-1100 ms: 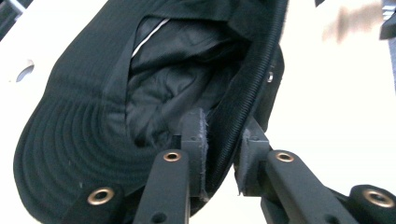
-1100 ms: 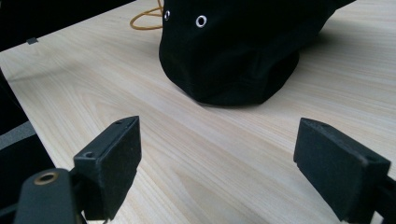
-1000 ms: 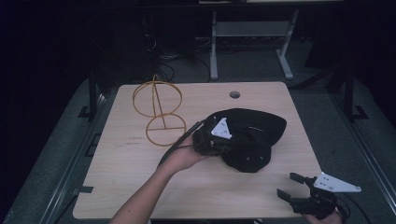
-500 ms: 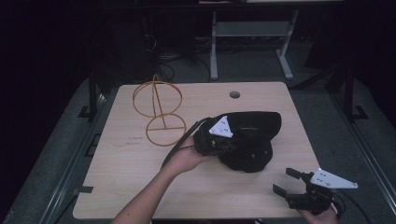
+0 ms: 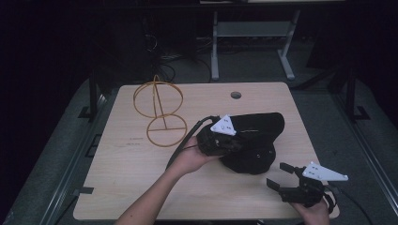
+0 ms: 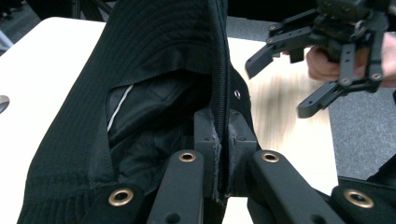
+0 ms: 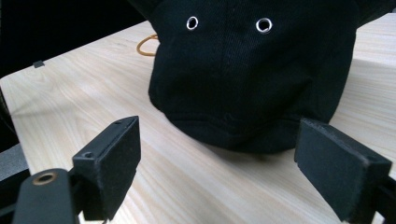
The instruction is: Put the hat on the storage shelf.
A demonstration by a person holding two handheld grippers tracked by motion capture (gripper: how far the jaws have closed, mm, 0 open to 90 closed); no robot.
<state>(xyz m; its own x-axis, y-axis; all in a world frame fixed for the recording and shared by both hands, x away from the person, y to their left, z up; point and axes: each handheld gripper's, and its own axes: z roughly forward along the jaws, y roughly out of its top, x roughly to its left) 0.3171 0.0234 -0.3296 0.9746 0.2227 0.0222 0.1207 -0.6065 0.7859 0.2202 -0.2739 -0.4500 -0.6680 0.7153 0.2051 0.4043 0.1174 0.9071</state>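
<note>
Two grippers work at a pale wooden table [image 5: 141,187]. The left gripper [image 6: 223,140] is clenched on the stitched brim edge of a black bucket hat [image 5: 256,140]; in the left gripper view its jaws stand pressed together with the brim's seam pinched between them, and the hat's dark lining opens at 9 o'clock of the pinch. From the high view this gripper [image 5: 230,143] lies at the hat's 9 o'clock side, held by the person's left hand [image 5: 192,159], its white three-cornered plate on top and its cable running off toward 8 o'clock.

The right gripper [image 7: 219,161] is released, jaws spread wide and holding nothing. In the right gripper view the two pads frame the hat's crown, which rests on the table just beyond them, apart from both pads; two small metal eyelets [image 7: 192,22] show near the top of the crown. In the high view the right gripper [image 5: 280,176] sits near the table's 5 o'clock corner, at 5 o'clock of the hat, in the right hand [image 5: 314,213].

The hat sits right of the table's centre. A yellow wire stand [image 5: 157,110] of rings on a round base stands at 10 o'clock of the hat, well apart. A round grommet hole [image 5: 235,95] lies near the far edge. Faint dark print [image 5: 136,140] beside the stand's base is too small to read; no brand or label is legible on the hat.
</note>
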